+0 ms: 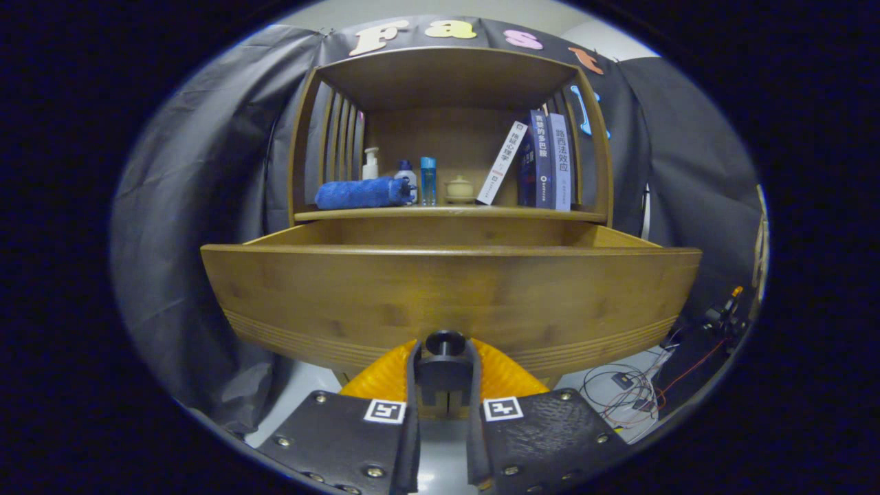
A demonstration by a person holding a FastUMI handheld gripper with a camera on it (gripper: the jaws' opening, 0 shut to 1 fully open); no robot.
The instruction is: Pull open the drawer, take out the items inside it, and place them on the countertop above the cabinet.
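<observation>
The wooden drawer (pixel 450 292) stands pulled out from the cabinet, its wide front panel just ahead of me. A dark round knob (pixel 445 340) sticks out low on that panel. My gripper (pixel 444 359) is shut on the knob, one finger pressing on each side of it. The drawer's inside is hidden behind the front panel, so I cannot see what lies in it. Above the drawer runs the countertop (pixel 481 214), under a wooden shelf hood.
On the countertop lie a rolled blue towel (pixel 361 193), a white pump bottle (pixel 370 164), a blue bottle (pixel 427 181), a small lidded pot (pixel 459 189) and several books (pixel 546 161). Loose cables (pixel 629 392) lie on the floor beyond the right finger.
</observation>
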